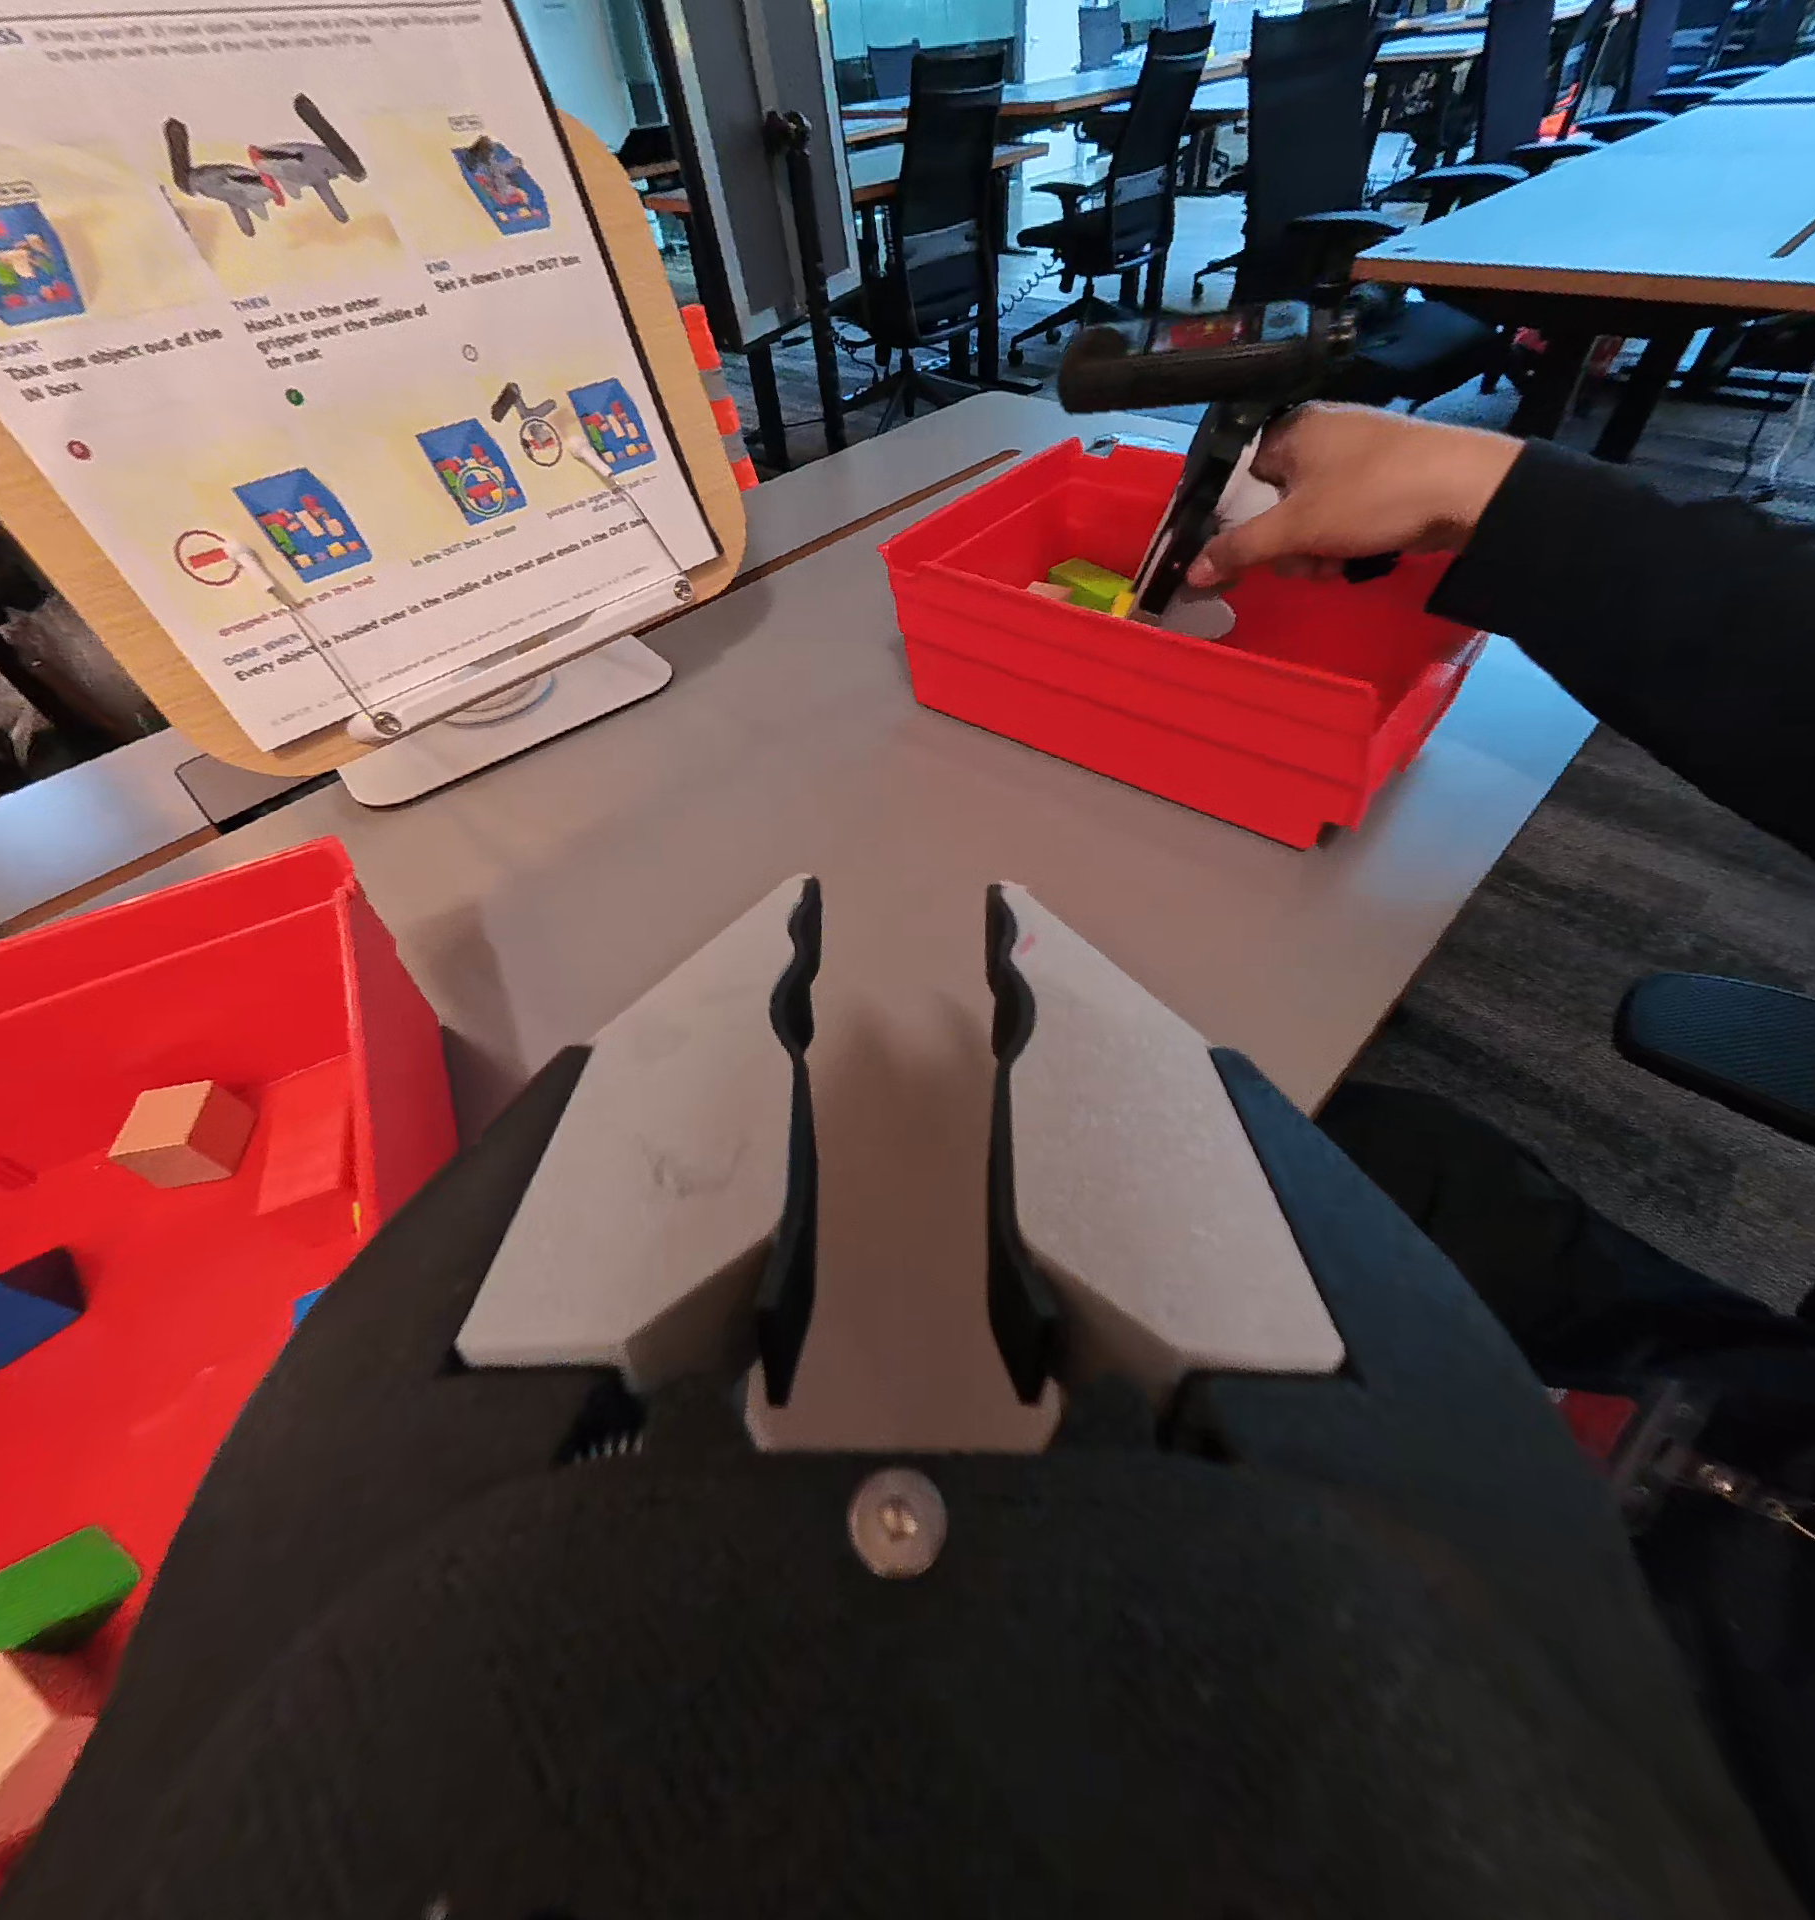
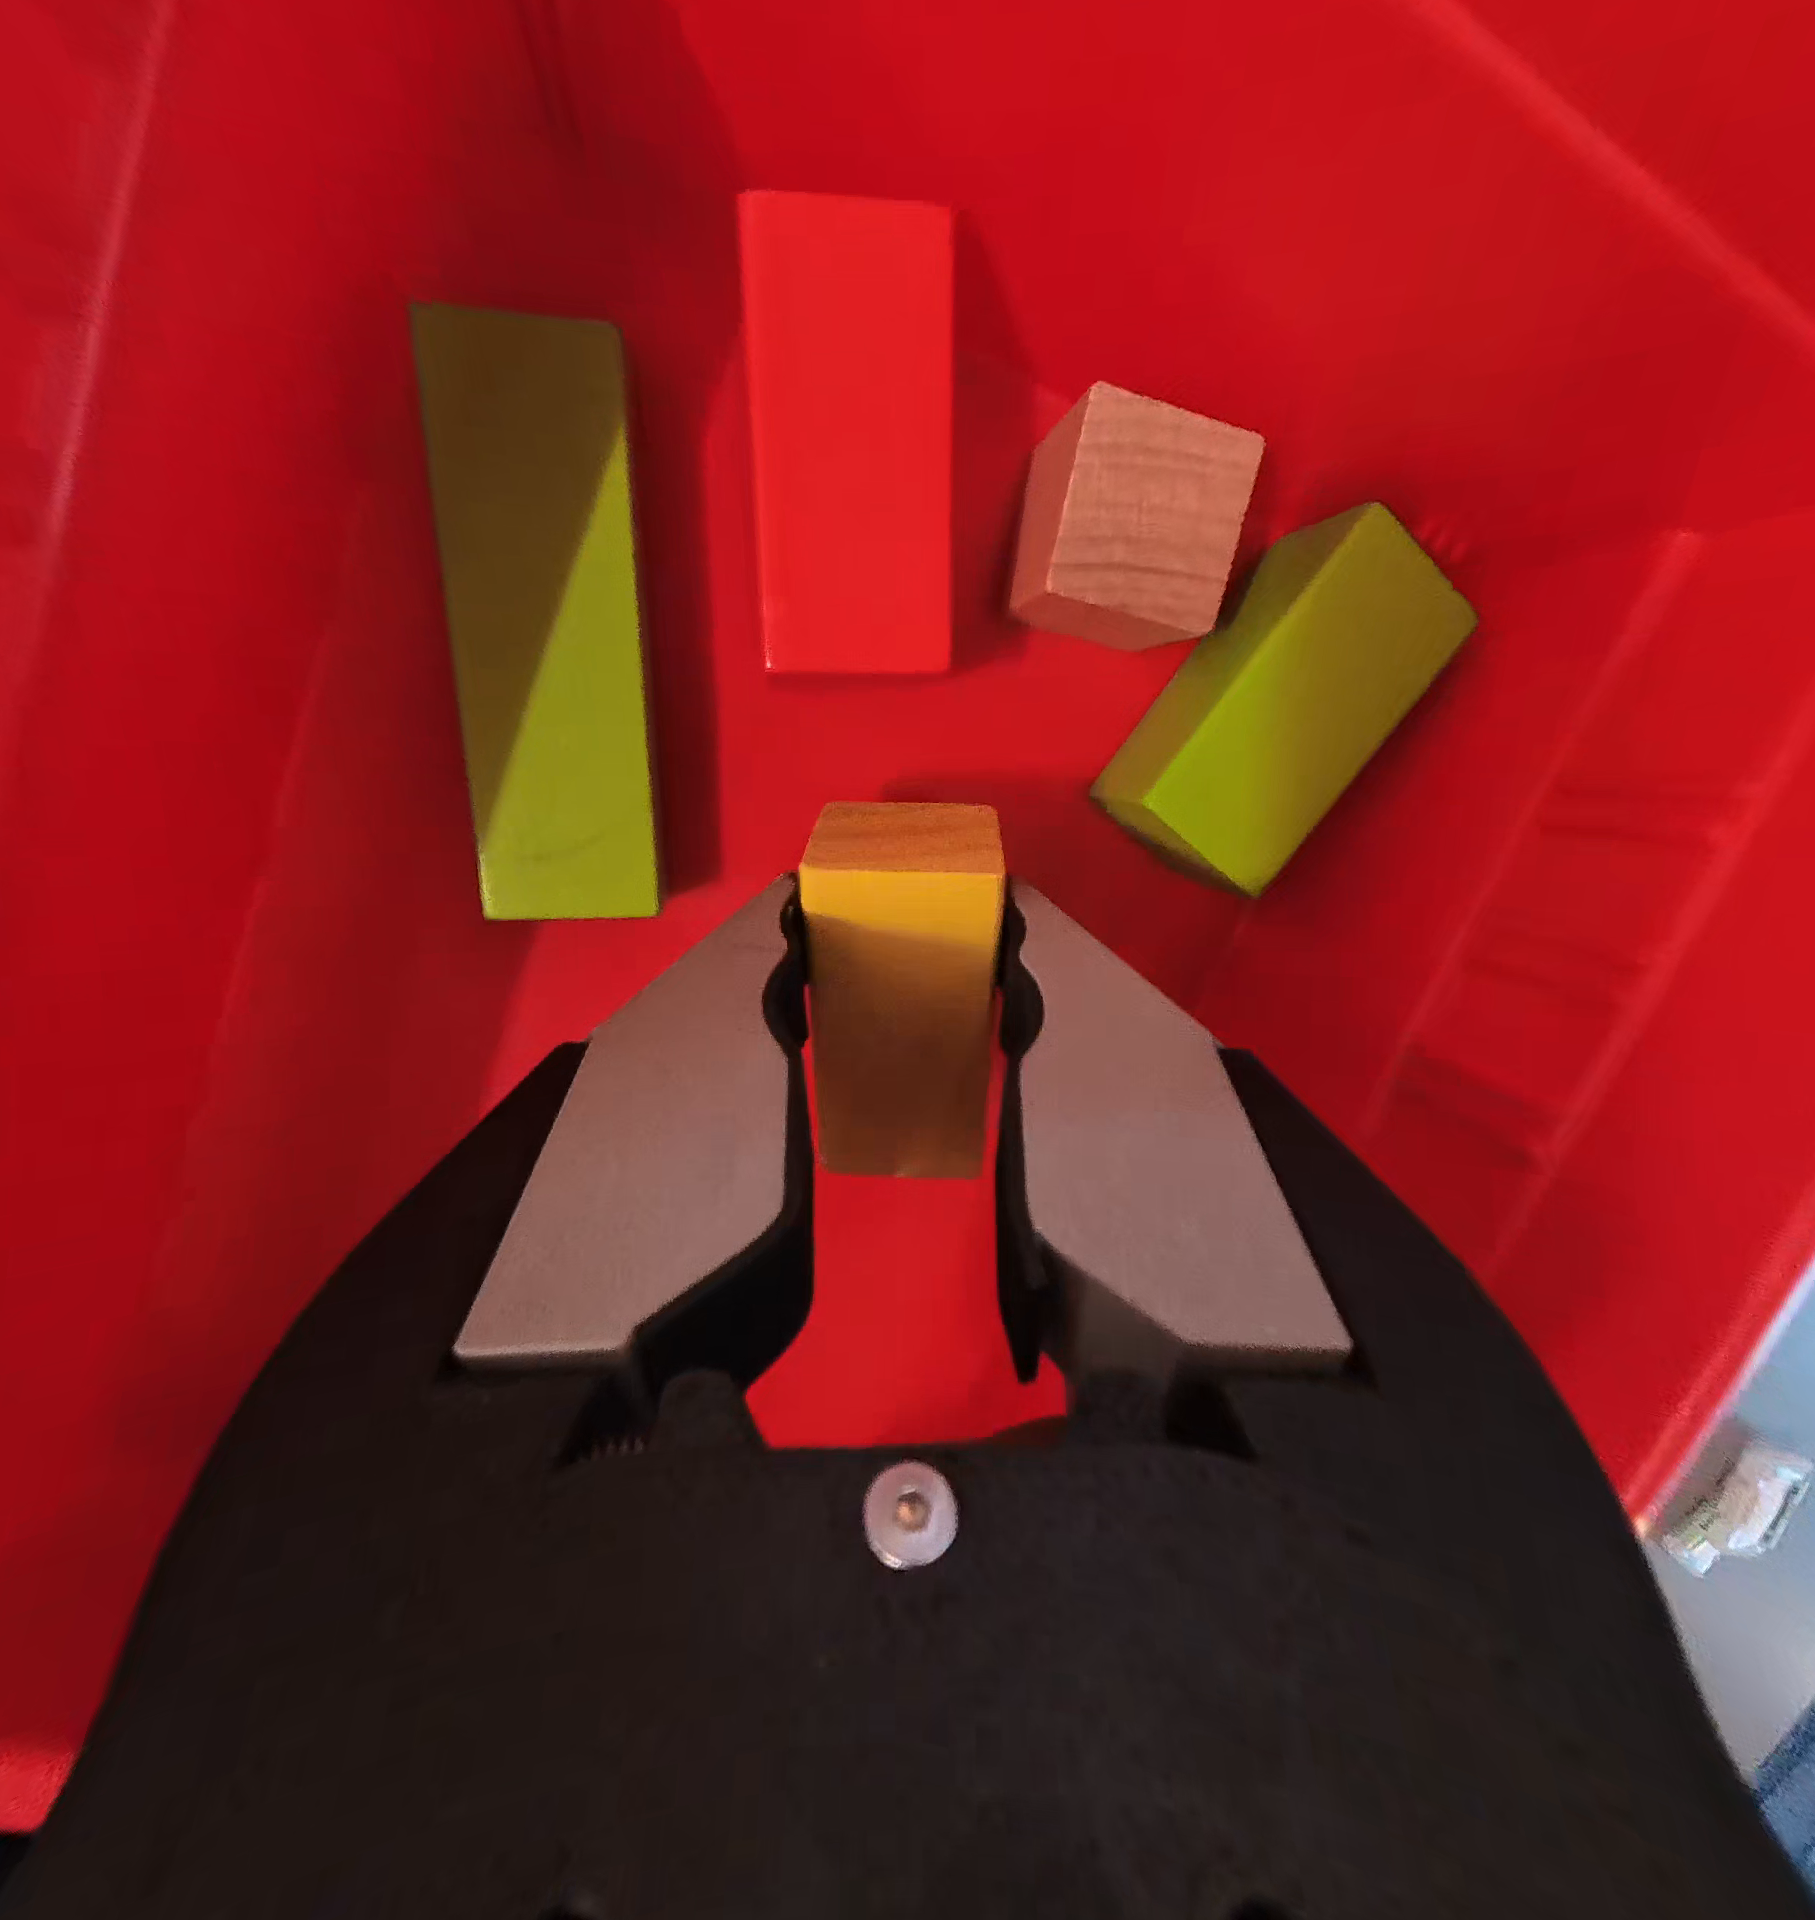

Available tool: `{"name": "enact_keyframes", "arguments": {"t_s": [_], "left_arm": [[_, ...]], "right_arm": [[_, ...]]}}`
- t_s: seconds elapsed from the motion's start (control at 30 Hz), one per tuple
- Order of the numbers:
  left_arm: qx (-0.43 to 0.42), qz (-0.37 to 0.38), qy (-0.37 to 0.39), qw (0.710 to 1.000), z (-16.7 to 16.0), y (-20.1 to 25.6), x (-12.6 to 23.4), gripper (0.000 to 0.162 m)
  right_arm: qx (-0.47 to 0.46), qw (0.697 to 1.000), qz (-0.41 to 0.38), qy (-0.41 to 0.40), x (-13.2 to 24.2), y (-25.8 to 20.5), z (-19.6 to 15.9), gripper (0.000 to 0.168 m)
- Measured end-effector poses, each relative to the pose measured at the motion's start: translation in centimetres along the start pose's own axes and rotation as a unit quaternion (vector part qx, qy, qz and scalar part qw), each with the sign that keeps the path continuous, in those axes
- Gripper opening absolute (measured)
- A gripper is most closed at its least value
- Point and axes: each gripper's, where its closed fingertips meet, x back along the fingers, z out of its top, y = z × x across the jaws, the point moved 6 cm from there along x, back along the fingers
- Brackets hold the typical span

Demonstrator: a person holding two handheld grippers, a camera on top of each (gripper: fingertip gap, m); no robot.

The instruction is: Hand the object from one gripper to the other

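Deep inside the red plastic bin (image 2: 259,520), the right gripper (image 2: 901,914) pinched the yellow wooden block (image 2: 898,987) between its tips, seemingly to set it down beside blocks ahead, while the left gripper (image 1: 903,914) hung parted and empty.

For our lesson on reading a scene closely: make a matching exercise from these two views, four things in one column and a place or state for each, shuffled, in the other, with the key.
Things
1. yellow block
2. left gripper
3. wooden cube
4. stand

Places or states
A. open and holding nothing, above the table
B. lying loose on the bin floor
C. clamped between the right gripper fingers
D. upright on the table, bearing a sheet

Pairs: 1-C, 2-A, 3-B, 4-D
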Motion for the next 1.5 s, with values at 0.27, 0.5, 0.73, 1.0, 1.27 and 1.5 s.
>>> {"name": "enact_keyframes", "arguments": {"t_s": [0.27,0.5,0.73,1.0,1.27,1.5], "left_arm": [[0.048,0.071,-0.005,0.996,-0.7,-3.8,2.0,0.034],[0.087,0.266,-0.034,0.959,-3.4,-10.9,7.3,0.047],[0.109,0.323,-0.078,0.937,-6.0,-13.9,9.5,0.051],[0.169,0.265,-0.136,0.94,-10.2,-15.7,6.0,0.049],[0.182,0.268,-0.185,0.928,-10.8,-22.3,-0.2,0.049],[0.209,0.266,-0.299,0.892,-14.1,-28.9,-4.5,0.047]], "right_arm": [[-0.031,0.996,0.014,0.078,1.9,-0.4,0.9,0.043],[0.018,0.946,0.108,0.306,11.9,-8.6,1.4,0.048],[0.078,0.872,0.165,0.454,20.3,-15.0,-1.6,0.039],[0.105,0.86,0.156,0.475,22.7,-15.9,-4.6,0.048],[0.097,0.854,0.173,0.481,23.0,-14.6,-5.3,0.05],[0.091,0.856,0.149,0.486,22.8,-12.9,-5.5,0.05]]}}
